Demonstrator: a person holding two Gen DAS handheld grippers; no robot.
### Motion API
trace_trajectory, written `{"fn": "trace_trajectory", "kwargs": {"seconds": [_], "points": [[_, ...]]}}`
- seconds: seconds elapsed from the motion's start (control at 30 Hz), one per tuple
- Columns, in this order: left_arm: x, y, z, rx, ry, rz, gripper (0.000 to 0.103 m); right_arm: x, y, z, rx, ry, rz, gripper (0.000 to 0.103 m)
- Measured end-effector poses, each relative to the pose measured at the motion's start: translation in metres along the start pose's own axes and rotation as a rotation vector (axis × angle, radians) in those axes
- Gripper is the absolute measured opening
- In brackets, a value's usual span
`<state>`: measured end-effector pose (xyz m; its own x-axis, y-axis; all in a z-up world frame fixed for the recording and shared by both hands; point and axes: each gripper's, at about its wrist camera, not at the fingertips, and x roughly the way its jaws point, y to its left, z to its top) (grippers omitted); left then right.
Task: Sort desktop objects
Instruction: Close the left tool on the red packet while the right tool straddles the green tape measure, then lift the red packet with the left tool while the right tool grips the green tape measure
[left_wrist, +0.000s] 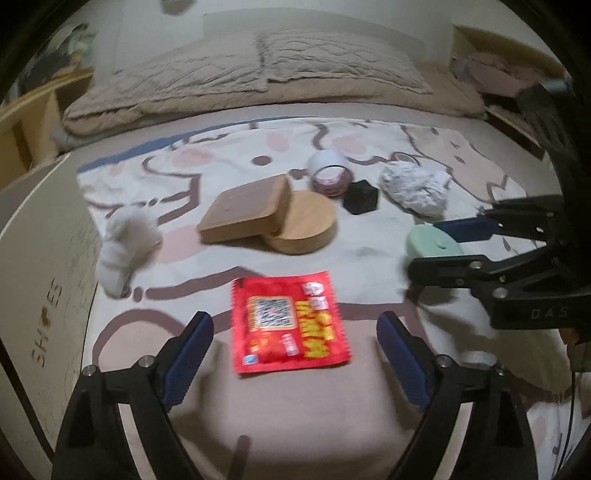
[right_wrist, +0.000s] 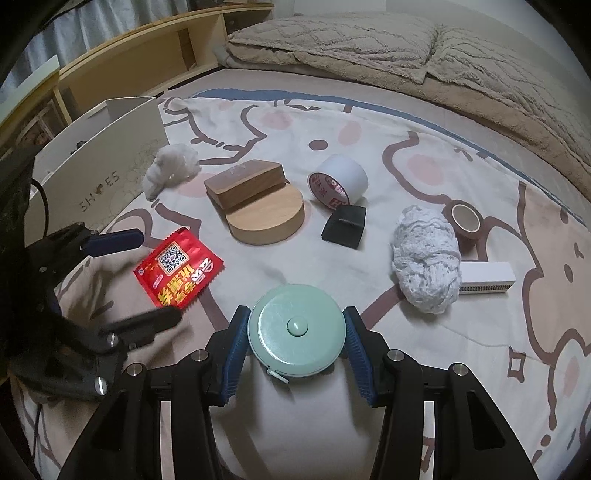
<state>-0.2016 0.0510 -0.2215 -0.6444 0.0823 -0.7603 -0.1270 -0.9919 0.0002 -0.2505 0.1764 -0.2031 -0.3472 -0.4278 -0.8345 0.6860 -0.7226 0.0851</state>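
1. The left gripper (left_wrist: 295, 354) is seen with its jaws spread wide over a patterned bedspread (left_wrist: 369, 258); nothing is held. A red snack packet (left_wrist: 290, 323) lies flat on the cloth between the two blue pads, touched by neither.
2. The right gripper (right_wrist: 295, 349) is closed on a round mint-green tape measure (right_wrist: 297, 328), which is pressed by a blue pad on each side.
3. Behind the packet, a rectangular wooden block (right_wrist: 243, 182) is propped with one edge on a round wooden disc (right_wrist: 269, 219).
4. A white roll of tape (right_wrist: 338, 182) with red printing lies on its side beside a small black box (right_wrist: 344, 222).
5. To the right, a crumpled grey-white cloth (right_wrist: 426, 260) is found between a brown tape roll (right_wrist: 466, 220) and a small white box (right_wrist: 485, 277), which it touches.
6. A white wad of cloth (right_wrist: 168, 170) is seen at the left, just beside a white shoe box (right_wrist: 96, 184) marked "SHOES".
7. Beige pillows (left_wrist: 258, 70) are lined up at the head of the bed; wooden shelving (right_wrist: 147, 70) is visible beyond the shoe box.
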Motion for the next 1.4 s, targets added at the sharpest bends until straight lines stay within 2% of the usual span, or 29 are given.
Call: {"fn": "trace_trajectory", "kwargs": {"seconds": [0.13,0.23,0.33,0.73,0.9,1.0,1.03,1.07,1.13,1.4], "points": [[0.010,-0.008,0.002,0.031,0.023,0.047,0.091,0.000,-0.003,-0.002,0.006,0.006,-0.001,0.051],[0.020,-0.002,0.000,0.004,0.053,0.073,0.091,0.000,-0.003,-0.003,0.008,0.006,0.003,0.051],[0.022,0.005,-0.002,-0.033,0.064,0.060,0.090,0.001,-0.004,-0.003,0.009,0.007,0.008,0.051],[0.015,0.014,-0.003,-0.068,0.042,0.006,0.051,-0.001,-0.001,-0.004,0.009,0.003,0.009,0.051],[0.011,0.019,-0.003,-0.085,0.040,-0.021,0.043,-0.004,-0.001,-0.003,0.012,-0.004,0.008,0.051],[0.008,0.021,-0.002,-0.096,0.033,-0.032,0.029,-0.005,0.001,-0.002,0.009,-0.008,0.010,0.051],[0.008,0.021,-0.001,-0.100,0.034,-0.044,0.018,-0.005,0.001,-0.002,0.008,-0.008,0.010,0.051],[0.007,0.021,-0.001,-0.101,0.038,-0.049,0.012,-0.005,0.001,-0.002,0.007,-0.009,0.010,0.051],[0.007,0.019,0.000,-0.094,0.036,-0.052,0.006,-0.005,0.002,-0.002,0.006,-0.008,0.009,0.051],[0.002,0.017,0.000,-0.089,0.022,-0.079,0.003,-0.006,0.001,-0.002,0.006,-0.008,0.008,0.051]]}}
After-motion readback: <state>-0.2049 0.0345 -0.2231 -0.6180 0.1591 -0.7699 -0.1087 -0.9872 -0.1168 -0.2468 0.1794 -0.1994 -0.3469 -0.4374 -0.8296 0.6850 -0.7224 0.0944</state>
